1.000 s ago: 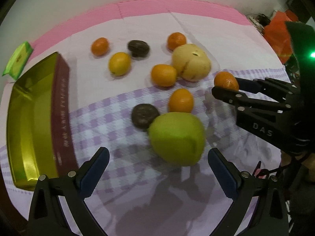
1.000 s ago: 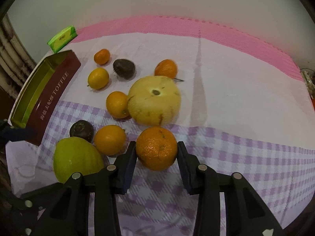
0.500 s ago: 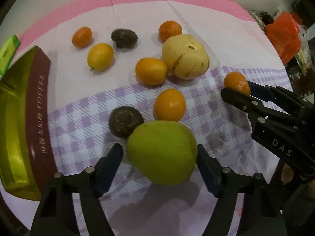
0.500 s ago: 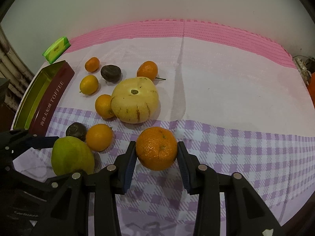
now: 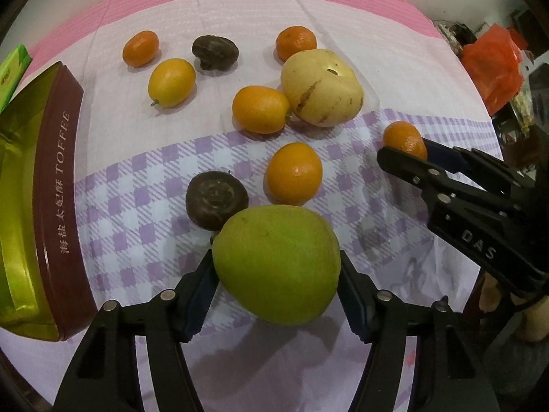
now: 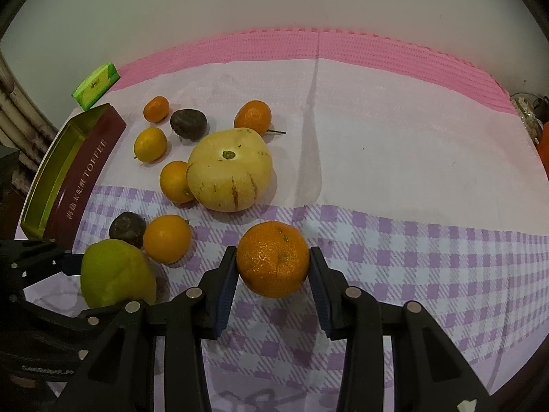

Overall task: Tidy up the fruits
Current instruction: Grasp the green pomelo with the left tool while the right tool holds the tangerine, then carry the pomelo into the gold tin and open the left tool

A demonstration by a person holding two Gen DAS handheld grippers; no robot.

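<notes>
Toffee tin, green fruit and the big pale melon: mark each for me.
Toffee tin point(image 5: 65, 185), left wrist view, on its maroon side wall.
Green fruit point(image 5: 276, 262), left wrist view, middle of its skin.
Pale melon point(image 6: 230, 170), right wrist view, centre of its top face.

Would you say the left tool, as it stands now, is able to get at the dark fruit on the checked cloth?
Probably not now: the left tool is shut on the green fruit, which sits between it and the dark fruit. It would have to set that down first.
</notes>
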